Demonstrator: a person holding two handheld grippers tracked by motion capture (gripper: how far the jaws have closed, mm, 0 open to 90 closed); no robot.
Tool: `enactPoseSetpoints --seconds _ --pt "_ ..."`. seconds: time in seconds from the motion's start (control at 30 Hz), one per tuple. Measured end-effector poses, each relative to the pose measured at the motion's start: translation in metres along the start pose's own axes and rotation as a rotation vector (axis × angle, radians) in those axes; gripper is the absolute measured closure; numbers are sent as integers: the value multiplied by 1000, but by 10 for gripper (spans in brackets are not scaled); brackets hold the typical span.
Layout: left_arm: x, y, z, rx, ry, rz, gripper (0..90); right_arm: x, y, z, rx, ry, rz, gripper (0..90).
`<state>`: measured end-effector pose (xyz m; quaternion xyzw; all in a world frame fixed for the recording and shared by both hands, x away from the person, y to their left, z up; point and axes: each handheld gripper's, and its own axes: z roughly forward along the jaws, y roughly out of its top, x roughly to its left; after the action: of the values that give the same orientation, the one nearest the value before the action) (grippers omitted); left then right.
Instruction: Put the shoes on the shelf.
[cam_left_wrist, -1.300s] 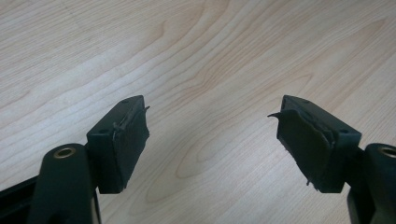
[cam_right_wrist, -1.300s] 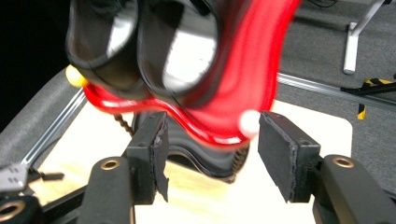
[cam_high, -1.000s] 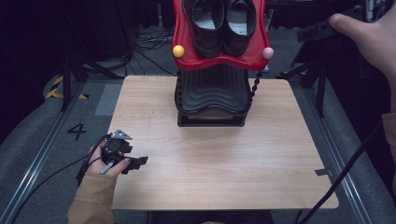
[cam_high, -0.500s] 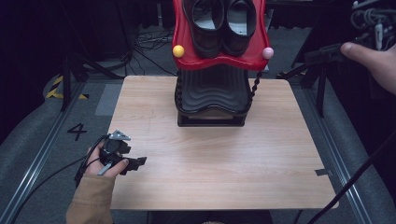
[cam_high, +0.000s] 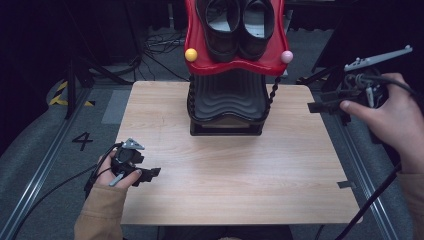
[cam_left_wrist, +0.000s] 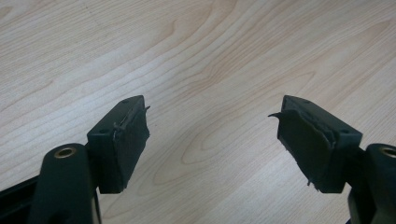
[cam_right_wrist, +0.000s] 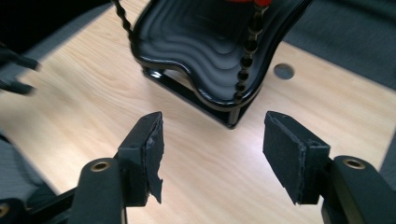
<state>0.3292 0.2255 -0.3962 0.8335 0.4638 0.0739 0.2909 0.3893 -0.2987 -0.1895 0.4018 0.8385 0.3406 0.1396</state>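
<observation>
A pair of black shoes (cam_high: 243, 22) sat side by side on the red top shelf (cam_high: 200, 55) of a small rack at the far middle of the wooden table (cam_high: 225, 175). Their long axes ran near to far; which end was the toe could not be told. A yellow ball (cam_high: 190, 54) and a pink ball (cam_high: 286, 56) marked the red shelf's near corners. Below it a black ribbed shelf (cam_high: 227, 97) lay bare.

The left gripper (cam_high: 150, 173) rested on the table's near left corner in the person's left hand (cam_high: 117, 172), jaws spread wide over bare wood. The right gripper (cam_high: 315, 106), held in the right hand (cam_high: 387, 112) off the table's right edge, pointed toward the rack with jaws wide and nothing between them.

On the grey floor to the left a "4" (cam_high: 82, 141) was painted.
</observation>
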Motion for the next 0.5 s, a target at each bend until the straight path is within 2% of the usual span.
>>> enactPoseSetpoints --seconds 0.03,0.1,0.13,0.17,0.2,0.27,0.3,0.33,0.37,0.43,0.5 --pt "-1 0 1 1 -4 0 253 2 -5 4 5 -9 -23 393" --pt "-1 -1 1 5 -7 4 252 5 -11 9 10 -5 -29 393" --pt "-2 -2 1 4 -7 0 252 8 -22 21 29 32 -36 388" --pt "-3 -2 0 5 -2 -1 252 8 -22 21 29 32 -36 388" --pt "-3 -3 0 6 -1 1 252 10 -32 31 31 42 -48 388" --pt "-5 -4 -1 8 1 -1 253 10 -36 34 28 40 -51 388" --pt "-6 -6 -2 9 0 -2 252 9 -48 45 29 57 -48 388" --pt "-6 -6 -2 9 0 -2 252 9 -48 45 29 57 -48 388" --pt "-6 -7 -3 8 8 0 253 9 -57 55 30 72 -48 388" --pt "-7 -8 -4 8 6 -7 253 9 -61 58 35 75 -45 388" --pt "-8 -10 -4 6 11 -6 252 9 -71 69 50 89 -54 388"
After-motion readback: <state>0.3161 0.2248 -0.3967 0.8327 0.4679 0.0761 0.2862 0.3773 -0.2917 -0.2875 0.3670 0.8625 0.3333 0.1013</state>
